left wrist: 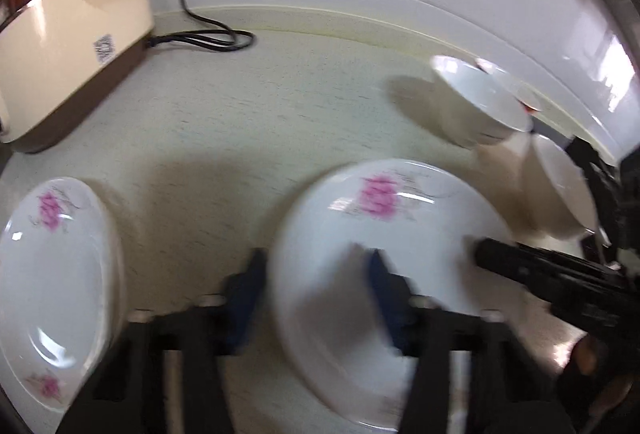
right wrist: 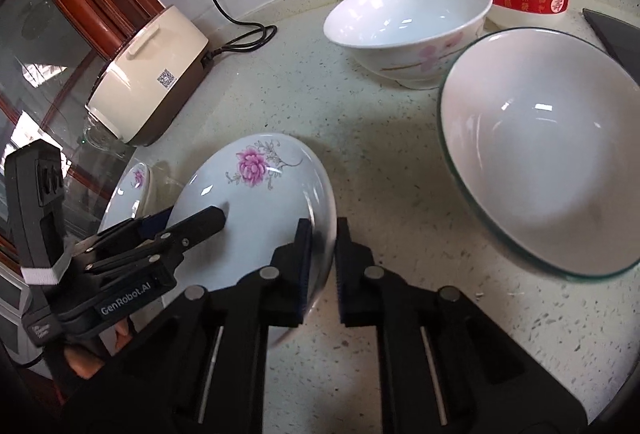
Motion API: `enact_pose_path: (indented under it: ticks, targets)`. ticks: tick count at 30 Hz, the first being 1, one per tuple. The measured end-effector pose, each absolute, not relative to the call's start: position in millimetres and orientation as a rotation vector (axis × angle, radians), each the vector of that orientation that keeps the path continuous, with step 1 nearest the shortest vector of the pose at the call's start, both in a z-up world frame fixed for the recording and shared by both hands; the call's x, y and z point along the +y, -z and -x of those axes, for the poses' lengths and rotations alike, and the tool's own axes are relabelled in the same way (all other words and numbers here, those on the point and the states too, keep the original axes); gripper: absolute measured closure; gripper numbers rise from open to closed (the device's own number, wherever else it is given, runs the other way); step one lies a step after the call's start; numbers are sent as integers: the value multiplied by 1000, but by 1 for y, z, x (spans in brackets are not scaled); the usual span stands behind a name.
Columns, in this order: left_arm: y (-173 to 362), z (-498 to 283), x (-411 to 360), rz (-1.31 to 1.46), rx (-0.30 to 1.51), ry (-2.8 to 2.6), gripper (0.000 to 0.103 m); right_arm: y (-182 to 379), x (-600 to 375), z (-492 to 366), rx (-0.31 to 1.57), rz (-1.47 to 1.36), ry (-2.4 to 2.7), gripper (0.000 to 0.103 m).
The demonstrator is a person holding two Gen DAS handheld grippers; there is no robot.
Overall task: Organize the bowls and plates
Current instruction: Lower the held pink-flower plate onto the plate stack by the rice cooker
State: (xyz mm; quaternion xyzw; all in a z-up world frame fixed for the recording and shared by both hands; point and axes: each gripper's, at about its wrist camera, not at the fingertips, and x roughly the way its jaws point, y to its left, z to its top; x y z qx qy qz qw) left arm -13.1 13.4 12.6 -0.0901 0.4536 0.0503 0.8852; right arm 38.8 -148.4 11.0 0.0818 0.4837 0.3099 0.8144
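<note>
Two grippers pinch one flowered plate by opposite edges: the right gripper is shut on the rim at 5 o'clock, while the left gripper straddles the rim at 8 o'clock, jaws narrowed but whether they press I cannot tell. Lifted unevenly, I judge the glossy plate could slip or knock the second plate just beside it at 9 o'clock. Counted on the counter: two plates, three bowls toward 1 o'clock.
</note>
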Motion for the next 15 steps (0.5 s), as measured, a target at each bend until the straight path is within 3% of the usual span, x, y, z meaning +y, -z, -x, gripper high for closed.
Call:
enact_pose_path:
  ticks: [7, 15]
  targets:
    - [-13, 22, 14, 233, 912, -129, 66, -12, -167, -34, 1033, -235, -656, 90]
    - [-23, 30, 11, 241, 872, -156, 66, -16, -172, -34, 1001, -297, -699, 90]
